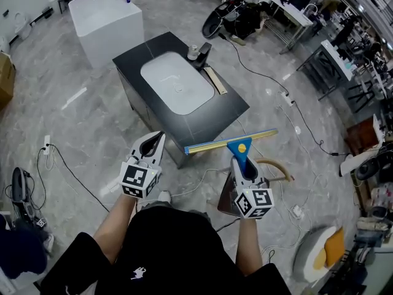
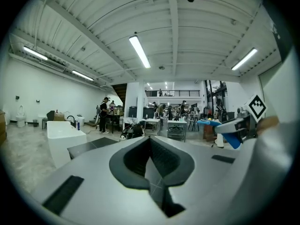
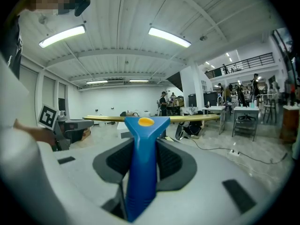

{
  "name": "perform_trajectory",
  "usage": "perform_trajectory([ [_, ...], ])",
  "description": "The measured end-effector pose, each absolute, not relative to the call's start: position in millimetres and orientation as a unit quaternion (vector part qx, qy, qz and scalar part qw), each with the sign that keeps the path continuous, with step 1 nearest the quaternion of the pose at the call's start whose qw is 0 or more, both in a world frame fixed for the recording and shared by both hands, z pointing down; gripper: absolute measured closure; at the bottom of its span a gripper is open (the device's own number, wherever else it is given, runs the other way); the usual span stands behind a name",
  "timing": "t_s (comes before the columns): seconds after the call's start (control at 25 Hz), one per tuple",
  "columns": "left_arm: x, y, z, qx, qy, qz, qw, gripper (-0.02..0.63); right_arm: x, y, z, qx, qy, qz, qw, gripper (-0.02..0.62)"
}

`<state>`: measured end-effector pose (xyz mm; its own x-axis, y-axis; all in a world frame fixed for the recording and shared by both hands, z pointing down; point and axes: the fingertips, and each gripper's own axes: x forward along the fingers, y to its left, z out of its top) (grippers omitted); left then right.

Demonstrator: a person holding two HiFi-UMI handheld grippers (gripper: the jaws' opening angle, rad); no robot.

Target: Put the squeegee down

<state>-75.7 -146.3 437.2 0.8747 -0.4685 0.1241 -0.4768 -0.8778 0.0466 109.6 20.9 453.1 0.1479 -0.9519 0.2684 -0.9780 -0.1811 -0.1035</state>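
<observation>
Between the jaws of the right gripper (image 3: 143, 144) stands the blue handle of the squeegee (image 3: 140, 172). The pads are closed onto its two sides, and its yellow-edged blade lies crosswise just beyond the jaw tips, up in the air and touching nothing. The left gripper (image 2: 150, 144) has its jaws pressed together with nothing in them. It hangs alongside the right one, off past one end of the blade.

Ahead of both pairs of jaws, and lower, is a black worktop (image 1: 218, 112) with a white basin (image 1: 178, 82) sunk into it. Putting the squeegee down well probably means three things:
- carrying it forward over a bare dark stretch of that top
- lowering it until blade and handle both lie flat
- only then letting the jaws part

Let go from a height, or with the blade hanging over the edge, it could tip and slide off. The near corner, straight beyond the blade, looks the freest spot.

A tap (image 1: 201, 53) and a pale flat strip (image 1: 215, 80) beyond the basin take up room there, and the long blade could knock them. Below the jaws, the floor (image 1: 92, 121) carries trailing cables (image 1: 264, 72) and a tan curved tube (image 1: 274, 165), so stepping closer to the worktop needs care.
</observation>
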Motion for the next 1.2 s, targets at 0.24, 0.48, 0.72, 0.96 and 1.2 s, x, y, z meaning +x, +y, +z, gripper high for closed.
perform_trajectory([
  [0.24,-87.4,-169.0,444.6,0.967,-0.245,0.055,0.045,0.603,99.3,-2.8,457.3,0.752,-0.640,0.146,0.062,0.462],
  [0.48,-90.2,-185.9,462.2,0.961,-0.262,0.075,0.048,0.603,109.7,-30.2,473.4,0.742,-0.646,0.169,0.060,0.462],
  [0.72,-78.4,-213.8,467.9,0.949,-0.303,0.082,0.044,0.603,127.7,-74.3,485.3,0.721,-0.668,0.162,0.085,0.462],
  [0.96,-43.7,-238.5,467.2,0.941,-0.326,0.085,0.040,0.603,161.2,-118.4,499.3,0.696,-0.692,0.159,0.107,0.462],
  [1.2,-11.0,-258.6,466.7,0.930,-0.354,0.089,0.042,0.603,195.7,-149.1,518.0,0.666,-0.717,0.164,0.127,0.460],
])
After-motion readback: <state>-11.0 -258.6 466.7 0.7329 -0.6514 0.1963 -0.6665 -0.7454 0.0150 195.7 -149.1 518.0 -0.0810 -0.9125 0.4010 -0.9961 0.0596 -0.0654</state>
